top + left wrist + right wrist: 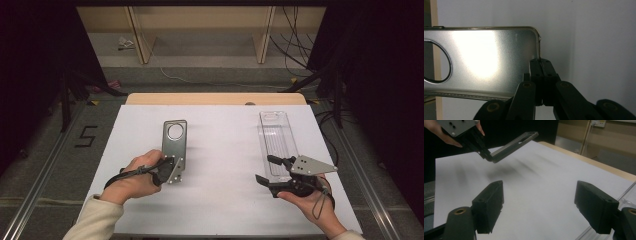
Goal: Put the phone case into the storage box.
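Observation:
A grey metal plate (175, 137) with a round hole near its far end hangs tilted above the white tabletop, casting a shadow. My left gripper (175, 162) is shut on its near short edge; in the left gripper view the jaws (540, 68) pinch the plate's (489, 60) rim at a rounded corner. A clear plastic tray (277, 137) lies lengthwise on the right. My right gripper (268, 169) stands open at the tray's near end, nothing between its fingers (489, 205). The right gripper view also shows the lifted plate (514, 143) and the tray's edge (629, 195).
A white sheet (220, 200) covers the table, with a wooden strip (215, 98) along the far edge. Beyond it stand wooden frame legs (137, 35) and loose cables (295, 45) on the floor. Black stands flank both sides.

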`<control>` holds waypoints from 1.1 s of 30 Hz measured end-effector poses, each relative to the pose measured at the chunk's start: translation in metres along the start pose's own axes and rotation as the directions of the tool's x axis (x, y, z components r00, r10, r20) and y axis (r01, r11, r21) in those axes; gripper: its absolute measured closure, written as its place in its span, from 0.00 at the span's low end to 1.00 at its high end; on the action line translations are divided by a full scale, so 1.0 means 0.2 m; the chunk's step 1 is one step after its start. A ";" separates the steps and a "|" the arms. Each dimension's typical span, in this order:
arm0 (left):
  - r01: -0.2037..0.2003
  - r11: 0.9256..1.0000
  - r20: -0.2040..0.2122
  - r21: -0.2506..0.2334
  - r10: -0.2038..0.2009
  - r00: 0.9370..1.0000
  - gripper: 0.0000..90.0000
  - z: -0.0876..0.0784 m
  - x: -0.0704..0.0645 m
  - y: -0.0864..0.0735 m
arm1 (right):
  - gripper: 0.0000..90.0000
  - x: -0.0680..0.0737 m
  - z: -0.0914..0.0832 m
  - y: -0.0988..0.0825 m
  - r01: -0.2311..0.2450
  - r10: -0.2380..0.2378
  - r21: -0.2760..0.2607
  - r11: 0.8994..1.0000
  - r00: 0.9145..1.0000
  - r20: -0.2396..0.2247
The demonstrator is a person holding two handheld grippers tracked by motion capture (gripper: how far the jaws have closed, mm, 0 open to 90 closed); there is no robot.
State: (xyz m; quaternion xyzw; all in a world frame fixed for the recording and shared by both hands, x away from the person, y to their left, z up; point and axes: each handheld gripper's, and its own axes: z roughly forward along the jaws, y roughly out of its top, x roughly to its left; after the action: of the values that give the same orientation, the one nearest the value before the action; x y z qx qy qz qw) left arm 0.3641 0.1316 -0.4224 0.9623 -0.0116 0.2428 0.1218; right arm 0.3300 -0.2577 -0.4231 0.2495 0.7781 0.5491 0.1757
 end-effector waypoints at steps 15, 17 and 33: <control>-0.023 0.999 0.006 -0.027 0.024 1.000 0.99 -0.03 -0.02 0.08 | 0.28 -0.01 0.07 0.04 -0.063 0.063 -0.027 0.998 0.998 -0.009; -0.021 0.999 0.008 -0.030 0.021 1.000 0.99 -0.04 -0.03 0.09 | 0.28 -0.01 0.09 0.04 -0.068 0.068 -0.026 0.997 0.998 -0.014; -0.056 0.997 0.001 -0.049 0.056 0.998 0.99 -0.07 -0.05 0.16 | 0.29 0.00 0.28 0.09 -0.109 0.108 -0.006 0.994 0.993 -0.046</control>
State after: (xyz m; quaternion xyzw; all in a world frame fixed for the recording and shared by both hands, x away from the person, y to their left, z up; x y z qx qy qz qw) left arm 0.3465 0.1041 -0.4082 0.9586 -0.0446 0.2447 0.1385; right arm 0.3634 -0.2097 -0.4247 0.2781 0.7649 0.5666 0.1288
